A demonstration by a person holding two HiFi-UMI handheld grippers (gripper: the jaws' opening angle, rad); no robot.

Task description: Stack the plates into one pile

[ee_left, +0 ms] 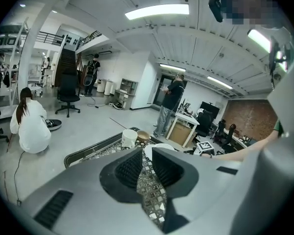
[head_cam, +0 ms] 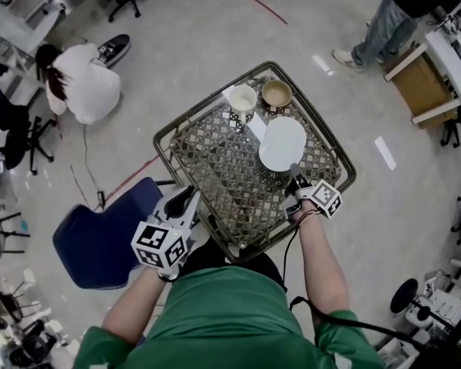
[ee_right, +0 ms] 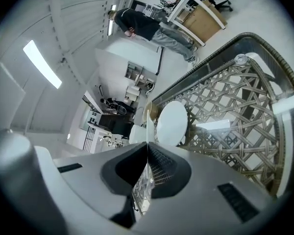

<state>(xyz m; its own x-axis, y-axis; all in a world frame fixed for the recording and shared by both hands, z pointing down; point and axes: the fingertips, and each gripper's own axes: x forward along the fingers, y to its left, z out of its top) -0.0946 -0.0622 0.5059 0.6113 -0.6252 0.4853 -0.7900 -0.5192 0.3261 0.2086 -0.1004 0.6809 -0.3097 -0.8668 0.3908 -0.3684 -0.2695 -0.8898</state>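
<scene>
Down at the table's (head_cam: 215, 167) near-left edge, the left gripper (head_cam: 186, 200) hangs with its jaws parted on nothing. Farther right, the right gripper (head_cam: 295, 184) pinches the near rim of a white plate (head_cam: 283, 143), with another plate (ee_right: 172, 121) seemingly beneath. I'd guess they're stiff, slick and breakable, so the rim is the only place to grip.
</scene>
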